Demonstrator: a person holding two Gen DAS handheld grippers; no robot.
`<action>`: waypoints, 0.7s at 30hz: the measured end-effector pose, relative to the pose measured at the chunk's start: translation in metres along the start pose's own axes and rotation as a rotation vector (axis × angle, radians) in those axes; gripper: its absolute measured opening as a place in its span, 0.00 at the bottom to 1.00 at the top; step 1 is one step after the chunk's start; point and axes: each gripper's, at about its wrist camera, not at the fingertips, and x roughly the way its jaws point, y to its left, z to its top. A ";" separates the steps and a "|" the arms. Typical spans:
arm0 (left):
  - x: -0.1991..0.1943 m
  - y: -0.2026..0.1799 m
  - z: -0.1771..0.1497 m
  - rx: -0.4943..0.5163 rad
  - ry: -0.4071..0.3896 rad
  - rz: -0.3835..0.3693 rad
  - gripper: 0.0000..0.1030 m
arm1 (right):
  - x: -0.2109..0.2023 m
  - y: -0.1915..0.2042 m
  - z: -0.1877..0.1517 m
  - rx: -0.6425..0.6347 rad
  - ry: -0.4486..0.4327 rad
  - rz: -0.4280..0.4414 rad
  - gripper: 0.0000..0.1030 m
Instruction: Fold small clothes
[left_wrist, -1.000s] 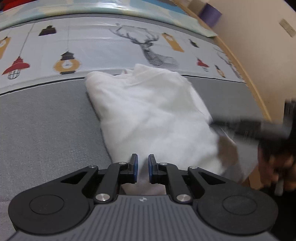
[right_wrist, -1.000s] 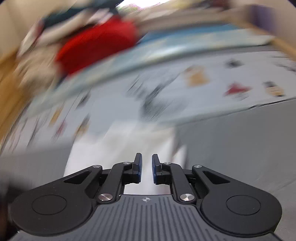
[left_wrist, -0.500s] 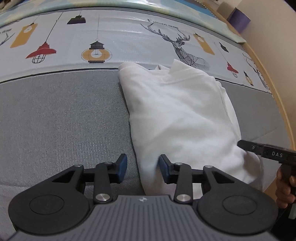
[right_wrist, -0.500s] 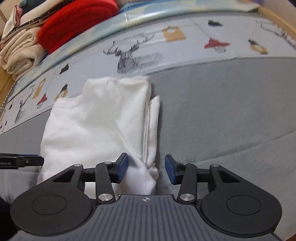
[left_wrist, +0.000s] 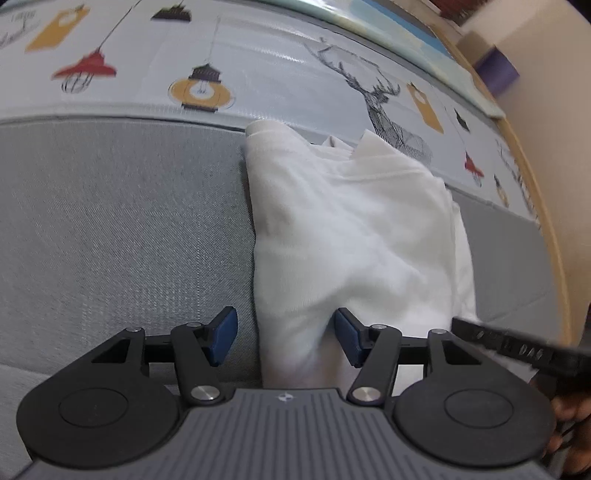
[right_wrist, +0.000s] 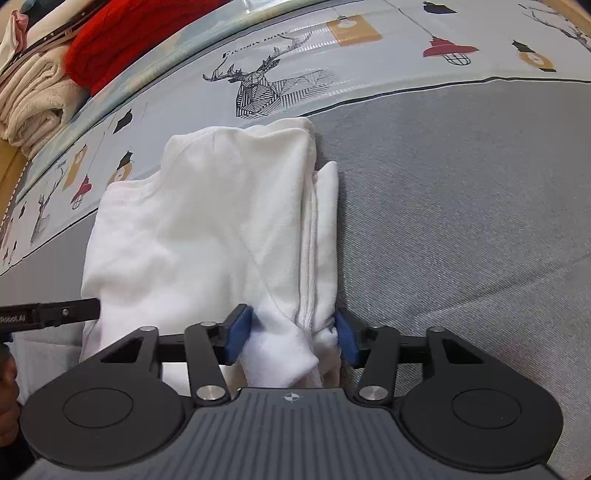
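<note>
Shirt (right_wrist: 207, 236): white, part-folded, on grey cover (right_wrist: 461, 206) | left gripper (left_wrist: 286, 334): just opened wide, straddling hem at 6 o'clock, pads clear | right gripper (right_wrist: 291, 334): half-open, pads touching bunched corner, grip unclear | risk: layers slip, fold skews.

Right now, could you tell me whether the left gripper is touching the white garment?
Cannot tell. In the left wrist view the left gripper straddles the white garment; one pad sits clear over grey fabric, the other borders the cloth.
</note>
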 end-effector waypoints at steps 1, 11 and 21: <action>0.000 0.003 0.002 -0.029 0.004 -0.012 0.57 | 0.000 0.000 0.001 0.001 0.000 -0.002 0.45; -0.046 0.044 0.032 -0.043 -0.117 0.171 0.24 | 0.022 0.064 0.012 -0.079 -0.003 0.077 0.33; -0.095 0.070 0.030 0.037 -0.184 0.082 0.30 | 0.052 0.137 0.028 -0.161 -0.018 0.117 0.33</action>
